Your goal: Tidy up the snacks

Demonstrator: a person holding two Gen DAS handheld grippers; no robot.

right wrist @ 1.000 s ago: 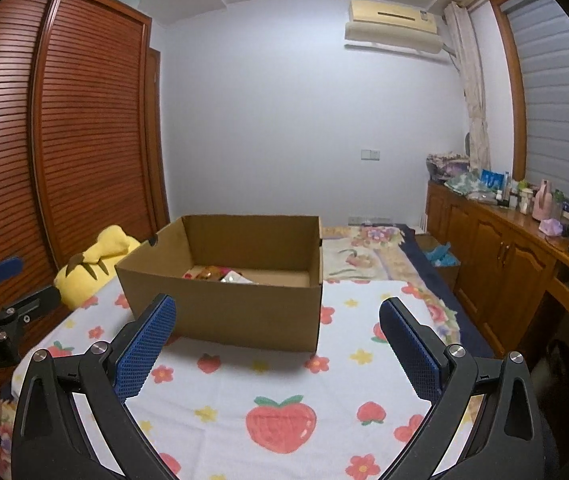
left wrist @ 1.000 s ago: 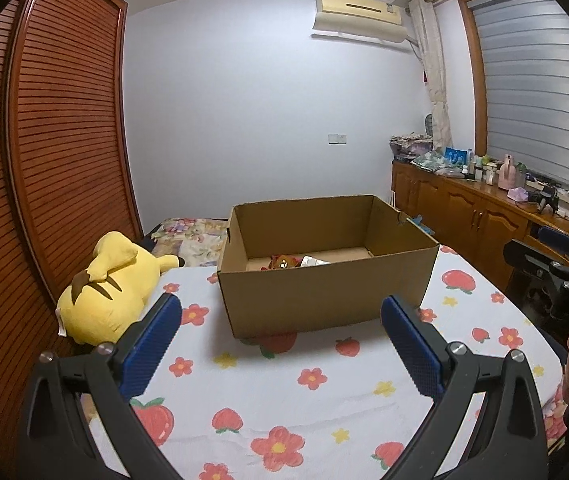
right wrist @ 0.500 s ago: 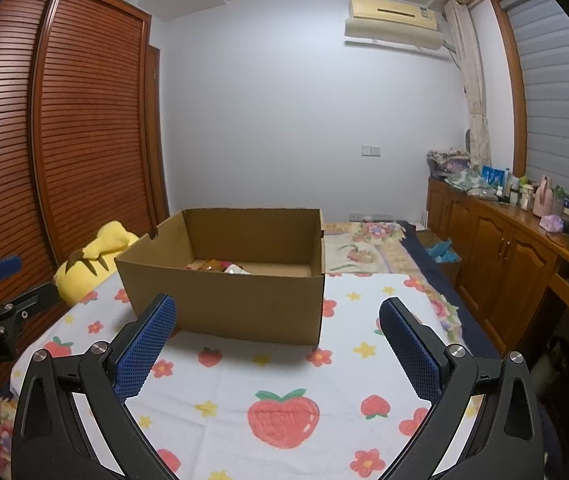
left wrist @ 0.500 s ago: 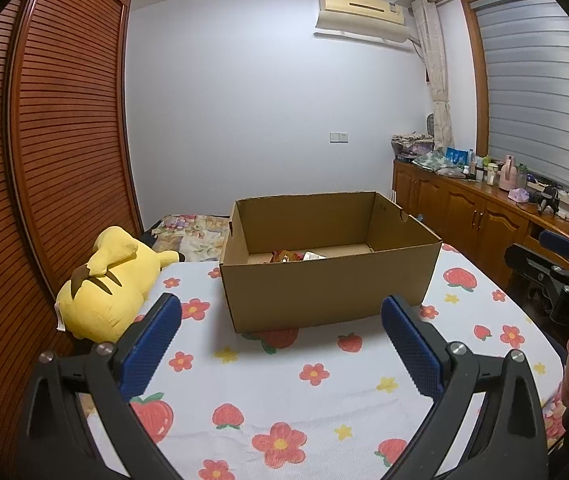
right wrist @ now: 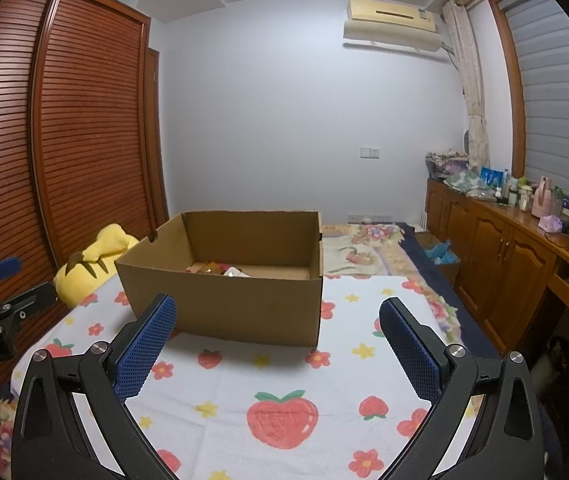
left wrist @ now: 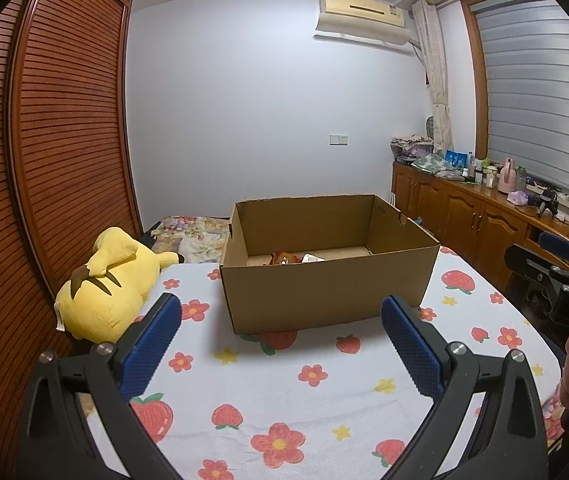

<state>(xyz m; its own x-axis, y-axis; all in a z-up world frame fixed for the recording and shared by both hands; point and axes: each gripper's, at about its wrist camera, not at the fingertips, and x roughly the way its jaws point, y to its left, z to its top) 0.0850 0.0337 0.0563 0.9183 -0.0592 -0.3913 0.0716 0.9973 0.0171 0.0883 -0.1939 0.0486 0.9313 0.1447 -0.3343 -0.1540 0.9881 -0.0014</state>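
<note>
An open cardboard box (left wrist: 324, 292) stands on the table with the strawberry and flower cloth (left wrist: 284, 384). It also shows in the right wrist view (right wrist: 244, 304). A few snack packets (left wrist: 290, 258) lie on its floor, mostly hidden by the front wall; they also show in the right wrist view (right wrist: 220, 269). My left gripper (left wrist: 280, 344) is open and empty, held above the cloth in front of the box. My right gripper (right wrist: 278, 346) is open and empty, also in front of the box. The right gripper's body shows at the right edge of the left wrist view (left wrist: 560, 280).
A yellow plush toy (left wrist: 108, 288) lies at the table's left edge. A slatted wooden wardrobe (left wrist: 44, 160) stands on the left. A wooden sideboard (left wrist: 484, 216) with bottles runs along the right wall. A bed with floral bedding (right wrist: 372, 244) lies behind the table.
Both grippers have drifted back slightly from the box and tilted a little; both stay open and empty. The box has not moved.
</note>
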